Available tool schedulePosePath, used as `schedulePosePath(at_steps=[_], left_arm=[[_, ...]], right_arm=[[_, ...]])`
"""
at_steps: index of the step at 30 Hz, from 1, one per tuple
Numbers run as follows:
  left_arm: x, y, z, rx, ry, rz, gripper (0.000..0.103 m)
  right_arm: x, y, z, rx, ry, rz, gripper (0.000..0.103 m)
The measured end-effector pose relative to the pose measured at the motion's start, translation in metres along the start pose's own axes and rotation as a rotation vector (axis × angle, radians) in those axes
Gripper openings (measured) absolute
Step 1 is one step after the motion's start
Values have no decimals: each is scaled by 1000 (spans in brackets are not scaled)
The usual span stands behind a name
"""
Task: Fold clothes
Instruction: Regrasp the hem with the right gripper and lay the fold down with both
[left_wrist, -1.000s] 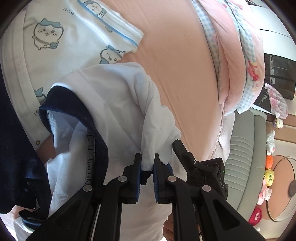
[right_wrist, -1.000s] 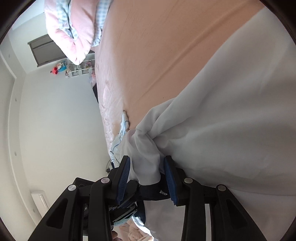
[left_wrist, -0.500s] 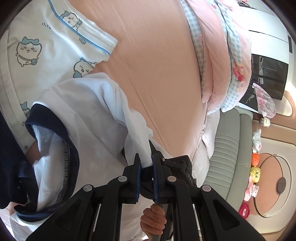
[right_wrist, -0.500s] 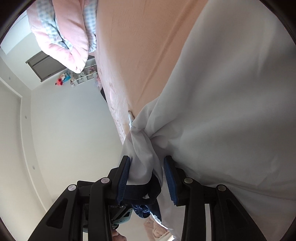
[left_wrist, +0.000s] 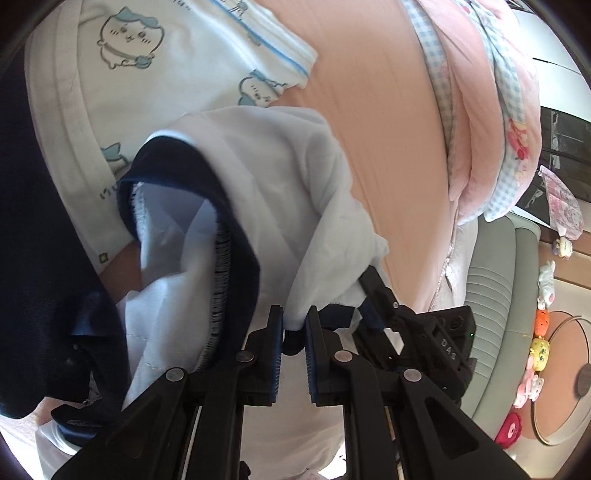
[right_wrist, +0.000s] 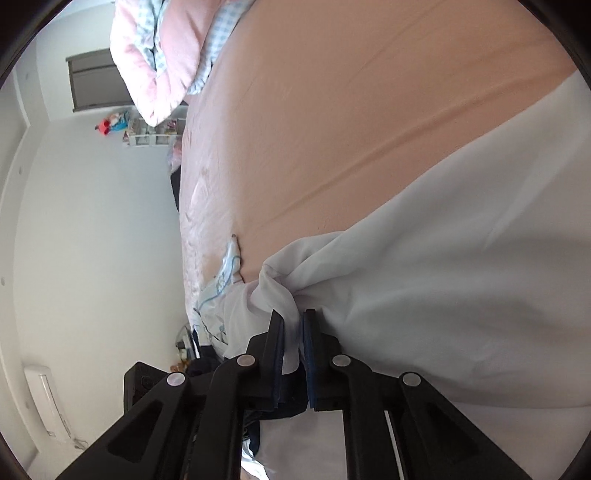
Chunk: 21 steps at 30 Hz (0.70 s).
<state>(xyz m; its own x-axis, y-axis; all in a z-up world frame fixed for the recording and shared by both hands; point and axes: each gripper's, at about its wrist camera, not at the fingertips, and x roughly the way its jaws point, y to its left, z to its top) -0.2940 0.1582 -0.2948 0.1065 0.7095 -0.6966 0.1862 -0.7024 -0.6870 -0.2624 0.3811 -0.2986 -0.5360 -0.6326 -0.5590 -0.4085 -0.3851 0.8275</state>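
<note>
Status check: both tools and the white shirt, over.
Left tool shut on white shirt. Right tool shut on its bunched edge. Cartoon-print garment lies beside it on the bed.

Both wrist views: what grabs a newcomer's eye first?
The white shirt with navy collar, bunched mid-frame over the peach bedsheet, pinched by both the left gripper and the right gripper. Next, the cartoon-print garment at upper left, and the pink quilt piled at the bed's far end.

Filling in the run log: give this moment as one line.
left gripper: shut on white shirt | right gripper: shut on white shirt | surface: bed sheet
</note>
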Motion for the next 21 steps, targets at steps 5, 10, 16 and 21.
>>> schedulePosePath(at_steps=[5, 10, 16, 21], left_arm=[[-1, -1, -5, 43, -13, 59, 9], [-3, -10, -8, 126, -37, 174, 9], [-2, -17, -11, 180, -48, 248, 9], [-5, -34, -16, 244, -52, 299, 10]], right_arm=[[-4, 11, -7, -116, -9, -137, 9], [1, 17, -4, -191, -15, -227, 8], [-7, 5, -1, -170, -10, -236, 8], [-4, 11, -9, -175, 24, -213, 9]])
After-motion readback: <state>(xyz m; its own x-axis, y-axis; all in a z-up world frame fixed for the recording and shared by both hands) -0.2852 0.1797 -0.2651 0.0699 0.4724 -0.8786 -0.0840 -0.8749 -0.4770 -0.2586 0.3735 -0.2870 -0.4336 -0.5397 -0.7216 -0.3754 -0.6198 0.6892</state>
